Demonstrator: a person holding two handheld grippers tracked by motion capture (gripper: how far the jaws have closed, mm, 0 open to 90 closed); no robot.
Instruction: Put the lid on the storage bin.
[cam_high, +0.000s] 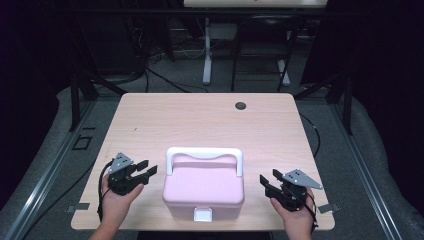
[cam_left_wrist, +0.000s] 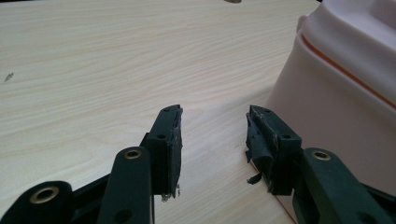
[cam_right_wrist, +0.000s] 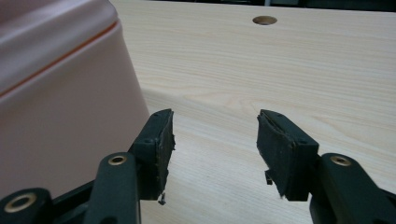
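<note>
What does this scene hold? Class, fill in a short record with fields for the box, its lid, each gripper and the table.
box: pink box, near front edge of table
lid: shut, white latch down, white handle lying flat
left gripper: jaws open, left of box, holding nothing
right gripper: jaws open, right of box, holding nothing

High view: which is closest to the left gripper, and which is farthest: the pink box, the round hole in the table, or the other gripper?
From the left gripper:
1. Pink box, just beside it, mid-table.
2. Right gripper, beyond the box, on its far side.
3. Round hole, near the table's far edge.
</note>
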